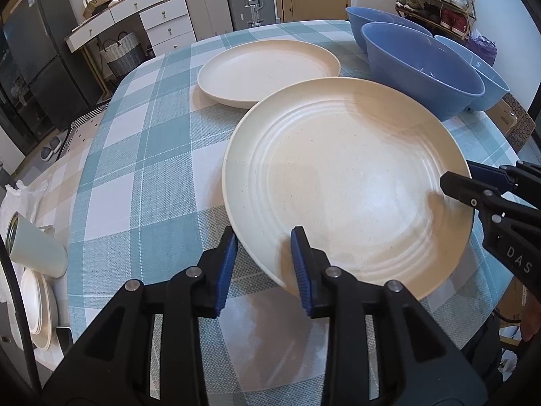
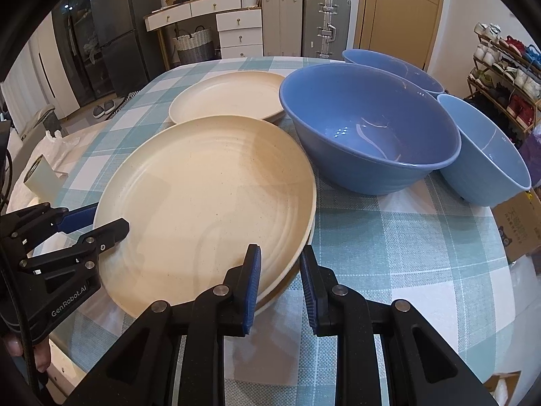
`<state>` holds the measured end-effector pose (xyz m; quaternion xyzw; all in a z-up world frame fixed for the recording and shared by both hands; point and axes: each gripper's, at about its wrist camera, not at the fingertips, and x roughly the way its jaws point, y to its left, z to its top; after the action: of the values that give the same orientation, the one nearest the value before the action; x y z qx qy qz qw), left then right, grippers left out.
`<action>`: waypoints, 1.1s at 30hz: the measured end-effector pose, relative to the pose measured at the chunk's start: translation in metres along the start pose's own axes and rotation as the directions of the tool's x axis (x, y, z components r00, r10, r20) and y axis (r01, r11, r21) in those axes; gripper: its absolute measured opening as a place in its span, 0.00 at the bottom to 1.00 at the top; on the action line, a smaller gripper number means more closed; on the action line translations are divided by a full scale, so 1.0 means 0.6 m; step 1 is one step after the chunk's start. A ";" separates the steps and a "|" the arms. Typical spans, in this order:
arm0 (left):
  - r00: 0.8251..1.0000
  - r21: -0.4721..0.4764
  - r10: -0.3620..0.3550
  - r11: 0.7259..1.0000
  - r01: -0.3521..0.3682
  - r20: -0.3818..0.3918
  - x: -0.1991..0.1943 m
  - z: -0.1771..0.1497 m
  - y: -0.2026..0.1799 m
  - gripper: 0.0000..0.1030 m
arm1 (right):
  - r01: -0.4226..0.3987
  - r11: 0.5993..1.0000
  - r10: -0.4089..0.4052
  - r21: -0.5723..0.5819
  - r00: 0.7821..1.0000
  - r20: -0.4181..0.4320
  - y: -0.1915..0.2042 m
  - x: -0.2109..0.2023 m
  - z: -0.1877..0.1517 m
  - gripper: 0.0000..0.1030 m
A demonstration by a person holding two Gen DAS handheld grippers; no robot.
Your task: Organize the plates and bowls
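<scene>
A large cream plate [image 1: 345, 182] [image 2: 209, 203] sits near the table's front, on top of another cream plate whose rim [image 2: 304, 243] shows beneath it. My left gripper [image 1: 263, 264] is open, its jaws straddling the plate's near-left rim. My right gripper [image 2: 280, 280] is open, its jaws straddling the near-right rim; it also shows in the left wrist view [image 1: 473, 186]. A second cream plate [image 1: 267, 71] [image 2: 226, 98] lies further back. Three blue bowls stand at the right: a big one [image 2: 365, 128] [image 1: 419, 67], one behind it [image 2: 395, 67], and a lighter one [image 2: 483, 155].
The table wears a teal checked cloth [image 1: 145, 176]. A pale cup [image 1: 33, 247] lies on its side at the left edge, with stacked white plates [image 1: 37, 308] below. A cardboard box [image 2: 517, 226] stands off the table's right edge. Suitcases and drawers stand behind.
</scene>
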<state>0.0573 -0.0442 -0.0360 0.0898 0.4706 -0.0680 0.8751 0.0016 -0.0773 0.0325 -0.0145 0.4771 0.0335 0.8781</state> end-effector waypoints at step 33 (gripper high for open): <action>0.992 -0.165 -0.078 0.982 0.094 0.099 -0.059 0.013 0.052 0.77 | -0.113 0.994 0.113 -0.005 0.986 0.124 -0.021 -0.069 0.020 0.94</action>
<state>0.0507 -0.0144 0.0008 -0.0084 0.4373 -0.0698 0.8966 -0.0097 -0.0911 0.0735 0.0158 0.4217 0.0836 0.9028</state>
